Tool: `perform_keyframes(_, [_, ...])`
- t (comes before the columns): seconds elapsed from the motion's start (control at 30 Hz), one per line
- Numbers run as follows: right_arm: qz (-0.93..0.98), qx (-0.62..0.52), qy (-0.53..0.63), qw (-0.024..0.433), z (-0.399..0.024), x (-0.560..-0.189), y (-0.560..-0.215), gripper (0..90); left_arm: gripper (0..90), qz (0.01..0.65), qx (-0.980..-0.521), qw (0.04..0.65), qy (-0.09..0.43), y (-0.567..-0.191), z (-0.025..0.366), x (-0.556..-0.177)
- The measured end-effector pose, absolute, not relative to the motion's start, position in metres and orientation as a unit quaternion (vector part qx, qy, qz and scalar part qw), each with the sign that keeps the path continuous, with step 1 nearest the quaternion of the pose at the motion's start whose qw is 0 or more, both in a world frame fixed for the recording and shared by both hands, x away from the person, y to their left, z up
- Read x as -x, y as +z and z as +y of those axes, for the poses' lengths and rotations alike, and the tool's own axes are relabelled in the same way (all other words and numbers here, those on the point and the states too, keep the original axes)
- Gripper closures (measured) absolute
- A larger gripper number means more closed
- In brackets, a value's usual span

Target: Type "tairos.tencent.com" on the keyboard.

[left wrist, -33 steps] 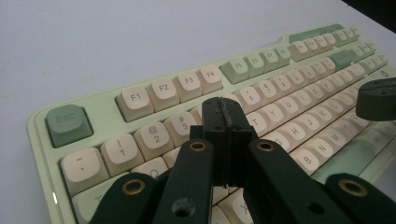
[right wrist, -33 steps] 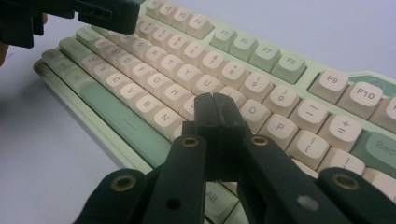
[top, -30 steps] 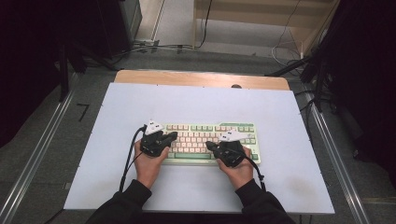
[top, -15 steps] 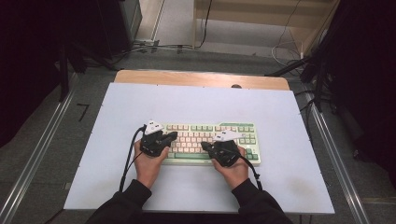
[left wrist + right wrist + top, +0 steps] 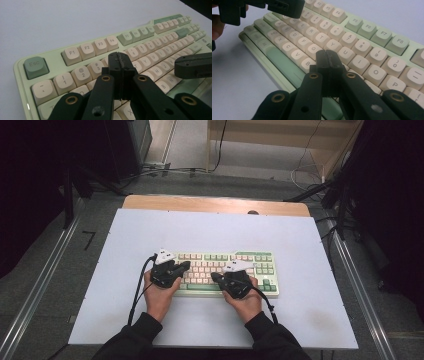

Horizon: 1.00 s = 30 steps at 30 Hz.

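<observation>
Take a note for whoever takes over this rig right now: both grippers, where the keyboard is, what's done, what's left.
Left gripper: jaws shut, empty, tips over the upper-left letter keys near the number row.
Right gripper: jaws shut, empty, tips over the middle letter keys around H, above the space bar.
Keyboard: green and cream, lying flat on the white table, near the person's edge, a gripper over each half.
Done: both grippers are closed into pointed tips and poised over the keys.
Left: which keys have been pressed can't be told; probably carry on pressing keys with the closed tips.
</observation>
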State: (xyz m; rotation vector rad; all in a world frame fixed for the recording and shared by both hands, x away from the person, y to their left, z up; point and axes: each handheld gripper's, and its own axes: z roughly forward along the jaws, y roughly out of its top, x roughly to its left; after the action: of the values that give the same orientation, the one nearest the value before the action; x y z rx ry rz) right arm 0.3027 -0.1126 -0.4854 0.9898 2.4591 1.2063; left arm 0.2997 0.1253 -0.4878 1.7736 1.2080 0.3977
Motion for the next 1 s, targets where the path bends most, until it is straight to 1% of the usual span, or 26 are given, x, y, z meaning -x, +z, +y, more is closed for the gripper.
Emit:
perform_keyframes(0.8, [0.850,-0.329,0.396,0.112,-0.1057,-0.3029,-0.4924,87.5,90.0,0.492,-0.719,0.463,0.163,-0.4874,0.1258,-0.2996])
perform_keyframes(1.0, [0.840,-0.332,0.412,0.117,-0.1102,-0.3022,-0.4835,87.5,90.0,0.492,-0.718,0.464,0.163,-0.4866,0.1270,-0.2994])
